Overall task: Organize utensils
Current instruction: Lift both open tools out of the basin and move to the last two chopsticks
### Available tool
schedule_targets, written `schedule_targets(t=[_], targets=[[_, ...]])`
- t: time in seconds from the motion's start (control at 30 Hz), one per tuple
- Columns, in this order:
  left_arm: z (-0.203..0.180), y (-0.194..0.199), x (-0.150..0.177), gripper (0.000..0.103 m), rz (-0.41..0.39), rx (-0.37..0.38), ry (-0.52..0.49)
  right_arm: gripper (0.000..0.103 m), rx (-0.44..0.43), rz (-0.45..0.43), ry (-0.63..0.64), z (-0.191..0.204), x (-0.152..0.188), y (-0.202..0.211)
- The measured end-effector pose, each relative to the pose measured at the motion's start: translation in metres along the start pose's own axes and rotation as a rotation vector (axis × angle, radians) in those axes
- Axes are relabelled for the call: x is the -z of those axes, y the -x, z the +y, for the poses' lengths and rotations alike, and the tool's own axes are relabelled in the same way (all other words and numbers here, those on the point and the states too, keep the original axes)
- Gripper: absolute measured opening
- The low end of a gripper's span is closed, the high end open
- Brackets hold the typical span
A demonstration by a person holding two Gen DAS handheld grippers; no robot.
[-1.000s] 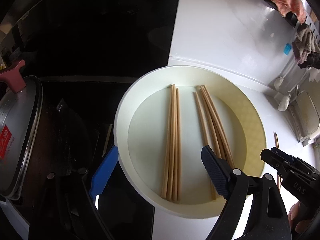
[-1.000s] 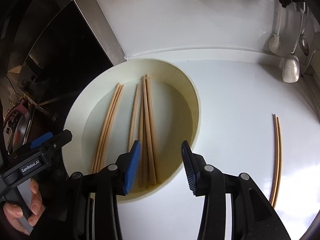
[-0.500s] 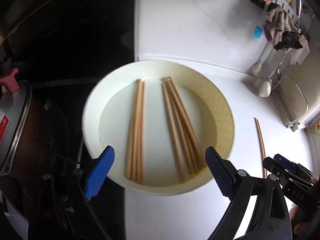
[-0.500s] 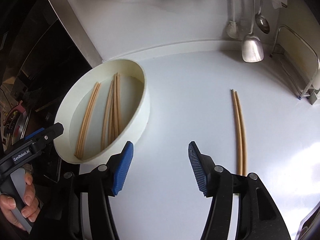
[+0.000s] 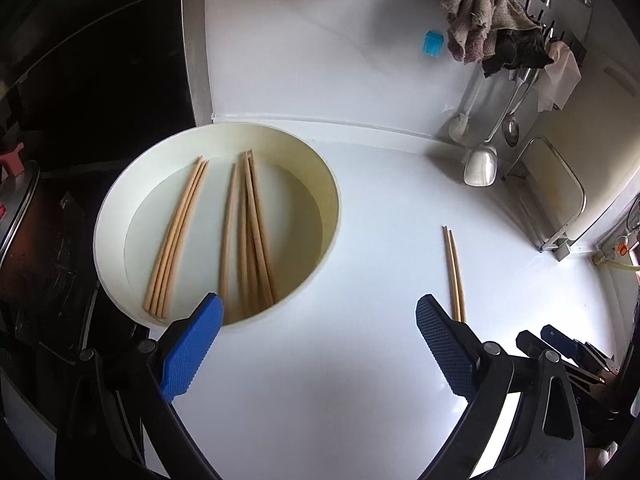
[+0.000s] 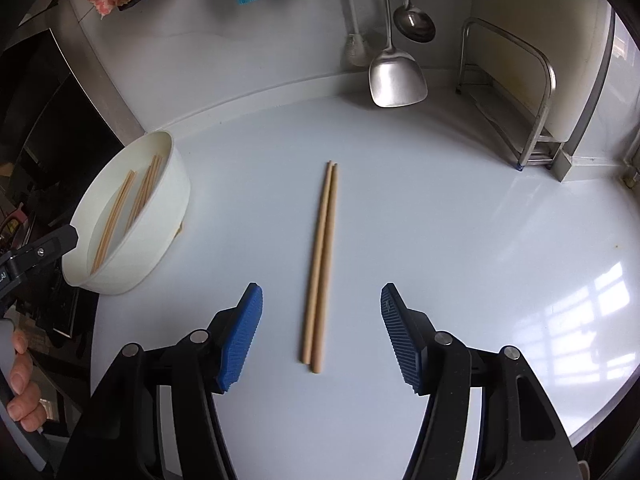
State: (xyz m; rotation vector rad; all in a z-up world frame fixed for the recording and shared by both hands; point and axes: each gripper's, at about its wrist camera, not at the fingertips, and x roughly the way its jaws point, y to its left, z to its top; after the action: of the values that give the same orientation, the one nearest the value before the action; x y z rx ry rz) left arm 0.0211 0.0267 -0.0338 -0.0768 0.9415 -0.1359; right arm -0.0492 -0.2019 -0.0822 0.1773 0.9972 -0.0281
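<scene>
A round white basin (image 5: 120, 200) (image 6: 160, 216) holds several wooden chopsticks (image 5: 248, 232) (image 6: 120, 208), some in a bundle at the left (image 5: 176, 236). A pair of chopsticks (image 6: 320, 264) (image 5: 454, 274) lies side by side on the white counter, to the right of the basin. My right gripper (image 6: 320, 334) is open and empty, its jaws on either side of the pair's near end. My left gripper (image 5: 318, 344) is open and empty, above the counter between the basin and the pair.
A metal spatula (image 6: 394, 76), a ladle (image 6: 414, 22) and a brush hang at the back wall. A metal rack (image 6: 516, 100) stands at the back right. A dark stove with a pot (image 5: 16, 216) lies left of the basin. Cloths (image 5: 480, 36) hang above.
Both grippers have swung right, away from the basin. The right gripper now has the loose pair centred between wider jaws. The left gripper now faces the counter beside the basin.
</scene>
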Motion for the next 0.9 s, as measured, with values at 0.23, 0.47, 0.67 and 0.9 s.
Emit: schedule_targets(t=[0.23,0.47,0.67,0.9], targets=[[-0.033,0.001,0.023,0.097,0.019,-0.058,-0.002,0.059,-0.021,0.014,0.049,-0.026,0.008,-0.023],[-0.043,-0.017,0.032,0.097,-0.011,-0.031,-0.019,0.059,-0.023,-0.018,0.049,-0.022,0.006,-0.055],[-0.041,-0.039,0.035,0.097,-0.039,-0.007,-0.015,0.059,-0.005,-0.029,0.038,-0.02,0.005,-0.082],[-0.04,-0.054,0.034,0.097,-0.035,-0.006,-0.029,0.059,0.036,-0.033,0.036,-0.02,0.009,-0.097]])
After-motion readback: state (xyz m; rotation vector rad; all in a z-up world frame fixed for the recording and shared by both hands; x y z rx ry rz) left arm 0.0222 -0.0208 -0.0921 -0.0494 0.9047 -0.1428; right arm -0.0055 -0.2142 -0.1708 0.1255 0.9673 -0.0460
